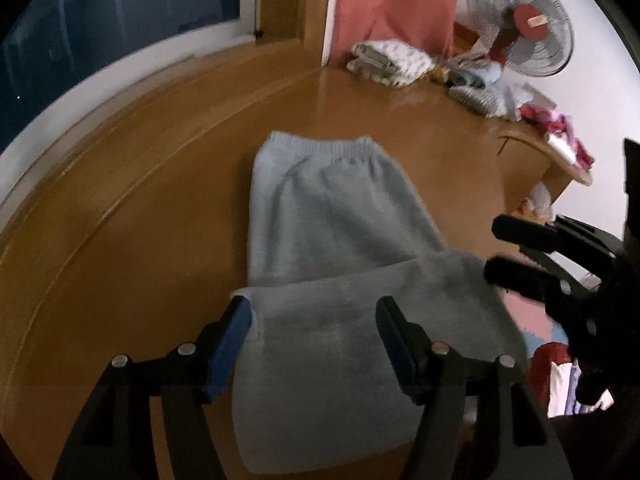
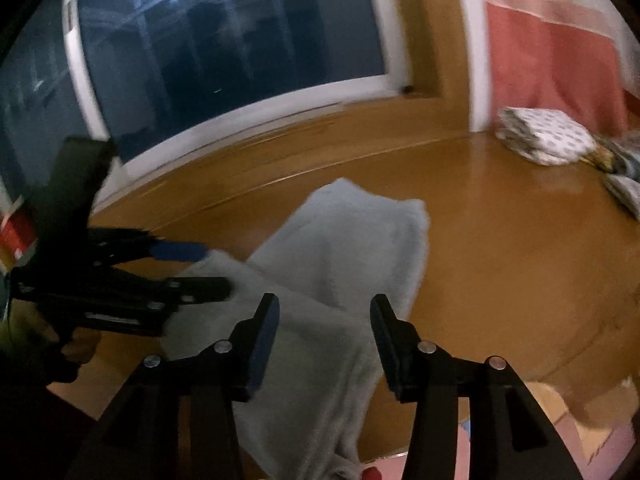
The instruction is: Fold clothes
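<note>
A light blue fleece garment (image 1: 332, 208) lies on the wooden table (image 1: 140, 220), its elastic waistband at the far end. Its near part is folded across into a thick band (image 1: 340, 332). My left gripper (image 1: 312, 312) hovers over this band's left end, jaws apart, with cloth beneath and between the blue pads but no pad pressing on it. My right gripper (image 2: 326, 304) is open over the fold's right side, above the garment (image 2: 344, 240). From the right wrist view the left gripper (image 2: 200, 270) reaches in from the left with the cloth's corner between its spread fingers.
A folded patterned cloth stack (image 1: 388, 60) and a loose clothes pile (image 1: 492, 92) sit at the table's far right, by a standing fan (image 1: 520, 24). A dark window (image 2: 224, 48) runs behind the table. The table's right edge (image 1: 568, 168) drops to a pink floor.
</note>
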`<action>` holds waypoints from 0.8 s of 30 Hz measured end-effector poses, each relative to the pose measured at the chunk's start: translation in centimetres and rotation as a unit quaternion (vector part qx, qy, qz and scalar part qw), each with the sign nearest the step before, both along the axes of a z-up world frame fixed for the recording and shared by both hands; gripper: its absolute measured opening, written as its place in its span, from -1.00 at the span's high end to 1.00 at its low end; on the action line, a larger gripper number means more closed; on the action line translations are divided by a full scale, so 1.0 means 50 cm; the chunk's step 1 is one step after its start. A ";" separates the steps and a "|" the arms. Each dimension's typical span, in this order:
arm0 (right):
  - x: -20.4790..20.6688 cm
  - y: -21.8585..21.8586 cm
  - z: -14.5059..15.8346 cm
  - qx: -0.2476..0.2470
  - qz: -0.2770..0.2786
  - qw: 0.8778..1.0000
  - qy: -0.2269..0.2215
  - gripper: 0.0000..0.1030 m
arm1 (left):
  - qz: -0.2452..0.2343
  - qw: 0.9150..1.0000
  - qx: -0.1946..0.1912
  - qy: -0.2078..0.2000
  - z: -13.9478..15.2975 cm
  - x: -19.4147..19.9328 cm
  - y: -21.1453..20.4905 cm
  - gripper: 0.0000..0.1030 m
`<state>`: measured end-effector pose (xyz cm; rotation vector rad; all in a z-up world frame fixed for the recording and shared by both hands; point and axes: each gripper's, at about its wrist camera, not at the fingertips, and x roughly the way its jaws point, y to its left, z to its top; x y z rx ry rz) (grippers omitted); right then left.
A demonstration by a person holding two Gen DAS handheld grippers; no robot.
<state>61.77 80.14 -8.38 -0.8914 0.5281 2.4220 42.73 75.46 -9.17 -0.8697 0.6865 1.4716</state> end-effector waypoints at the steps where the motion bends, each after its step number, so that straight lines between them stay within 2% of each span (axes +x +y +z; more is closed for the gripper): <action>1: -0.008 0.001 -0.008 -0.006 0.005 1.000 -0.007 0.08 | 0.003 1.000 -0.005 -0.002 -0.010 0.001 0.007 -0.22; 6: -0.027 0.018 -0.065 -0.028 0.022 0.999 -0.032 0.08 | 0.031 0.999 -0.020 -0.019 -0.050 -0.016 0.029 -0.27; 7: -0.028 0.024 -0.076 -0.034 0.024 0.998 -0.036 0.08 | 0.035 0.999 -0.024 -0.022 -0.056 -0.019 0.033 -0.34; 14: -0.012 0.039 -0.091 -0.027 0.047 0.998 -0.019 0.07 | 0.069 0.994 -0.031 -0.073 -0.091 -0.050 0.036 -0.59; 19: -0.004 0.040 -0.096 -0.023 0.044 0.999 -0.008 0.07 | 0.057 0.997 -0.025 -0.037 -0.084 -0.030 0.039 -0.62; 24: -0.026 0.042 -0.095 -0.012 0.022 0.999 -0.025 0.08 | 0.021 0.999 -0.022 -0.022 -0.076 -0.029 0.042 -0.61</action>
